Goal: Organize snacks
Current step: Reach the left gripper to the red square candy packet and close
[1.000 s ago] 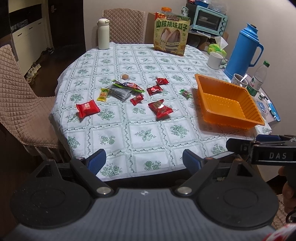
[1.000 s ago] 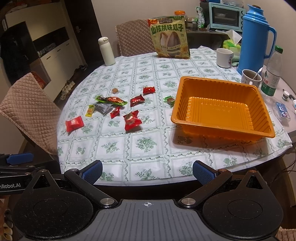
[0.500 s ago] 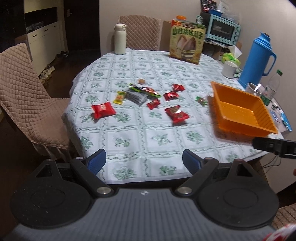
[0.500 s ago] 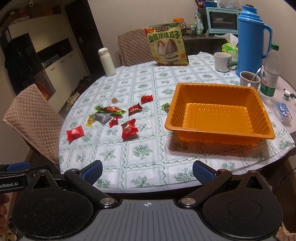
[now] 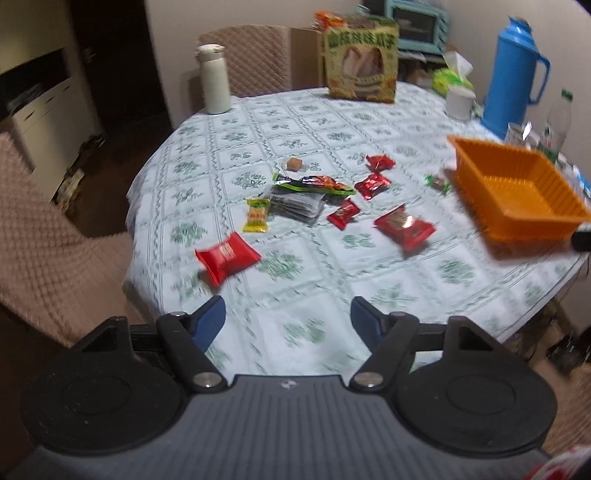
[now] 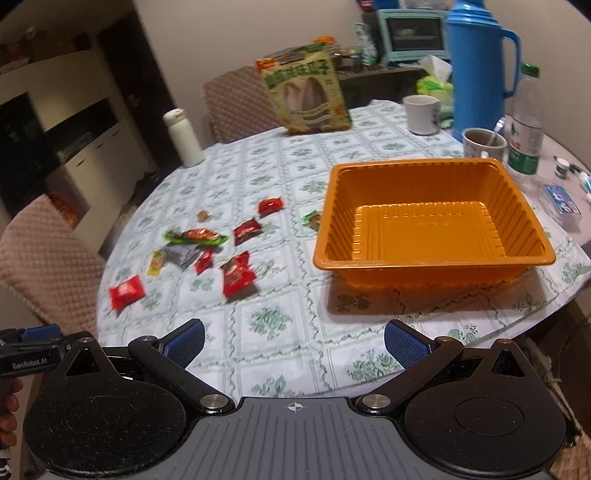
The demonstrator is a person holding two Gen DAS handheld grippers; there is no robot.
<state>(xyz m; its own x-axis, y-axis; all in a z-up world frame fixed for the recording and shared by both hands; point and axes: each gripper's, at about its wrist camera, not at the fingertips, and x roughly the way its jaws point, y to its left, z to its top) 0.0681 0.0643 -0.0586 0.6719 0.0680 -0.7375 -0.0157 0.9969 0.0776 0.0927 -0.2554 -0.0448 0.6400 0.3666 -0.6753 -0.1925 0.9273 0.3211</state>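
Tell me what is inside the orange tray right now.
Nothing: the orange tray shows only its bare ribbed floor and walls in the right wrist view. All the wrapped snacks lie outside it on the tablecloth. The near wall's inner face is not visible.

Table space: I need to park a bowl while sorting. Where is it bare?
Bare tablecloth lies between the white bottle, the seed bag and the orange tray, and along the near edge. The wrapped snacks crowd the tray's left; cups crowd behind it.

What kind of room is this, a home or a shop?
Most likely a home dining area: a round table with a flowered cloth, padded chairs, and a small toaster oven behind.
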